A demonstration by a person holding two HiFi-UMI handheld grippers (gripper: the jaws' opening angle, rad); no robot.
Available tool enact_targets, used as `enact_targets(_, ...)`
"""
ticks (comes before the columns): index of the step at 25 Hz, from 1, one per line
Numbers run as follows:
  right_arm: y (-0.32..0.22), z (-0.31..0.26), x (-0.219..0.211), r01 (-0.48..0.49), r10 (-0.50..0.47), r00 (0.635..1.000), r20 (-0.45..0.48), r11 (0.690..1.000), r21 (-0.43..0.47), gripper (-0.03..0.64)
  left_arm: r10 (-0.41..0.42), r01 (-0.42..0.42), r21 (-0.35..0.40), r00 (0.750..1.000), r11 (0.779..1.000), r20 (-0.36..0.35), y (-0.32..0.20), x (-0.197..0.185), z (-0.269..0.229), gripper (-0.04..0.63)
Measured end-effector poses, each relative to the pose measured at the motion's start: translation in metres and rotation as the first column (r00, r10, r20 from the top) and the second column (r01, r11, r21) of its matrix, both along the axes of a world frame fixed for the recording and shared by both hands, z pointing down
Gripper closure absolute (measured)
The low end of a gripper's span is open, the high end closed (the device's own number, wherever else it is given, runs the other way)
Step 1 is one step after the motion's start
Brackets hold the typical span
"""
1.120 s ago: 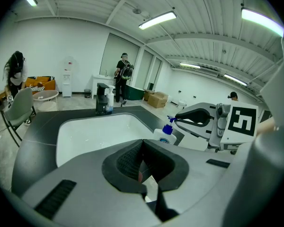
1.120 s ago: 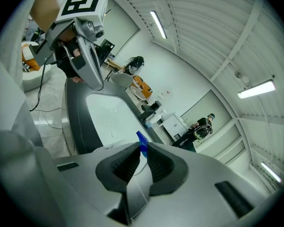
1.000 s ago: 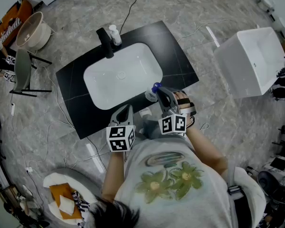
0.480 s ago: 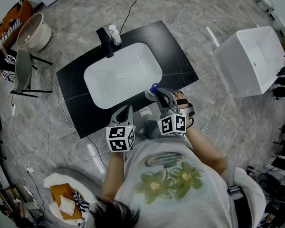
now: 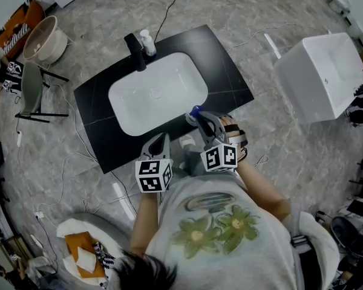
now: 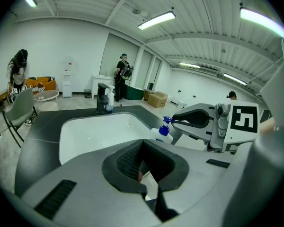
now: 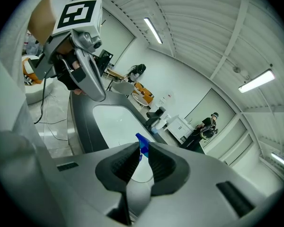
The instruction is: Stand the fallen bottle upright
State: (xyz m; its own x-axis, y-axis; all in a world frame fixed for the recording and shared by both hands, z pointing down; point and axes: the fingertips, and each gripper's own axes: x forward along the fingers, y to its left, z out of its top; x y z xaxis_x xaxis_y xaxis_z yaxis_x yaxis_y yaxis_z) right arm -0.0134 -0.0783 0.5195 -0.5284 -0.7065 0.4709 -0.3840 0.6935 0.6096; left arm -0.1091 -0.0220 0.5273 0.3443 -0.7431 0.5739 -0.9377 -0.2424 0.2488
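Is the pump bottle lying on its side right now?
No, the left gripper view shows the pump bottle standing upright beside the sink, with the right gripper at its top.

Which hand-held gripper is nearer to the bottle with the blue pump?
Right. The right hand-held gripper is closed on the bottle, its blue pump between the jaws; the left hand-held gripper is apart from it, to its left and nearer the person.

a white sink (image 5: 169, 77) sits in a black counter (image 5: 227, 82), a black faucet (image 5: 134, 50) at its far edge.
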Motion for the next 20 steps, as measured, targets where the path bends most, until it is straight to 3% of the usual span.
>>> enact_targets(20,0.017,0.000,-0.009,0.013,-0.010,0.998,0.056,0.999,-0.043,0.561,-0.003,0.003,0.007,1.000,1.000,0.010,0.012,-0.003,-0.004,0.578)
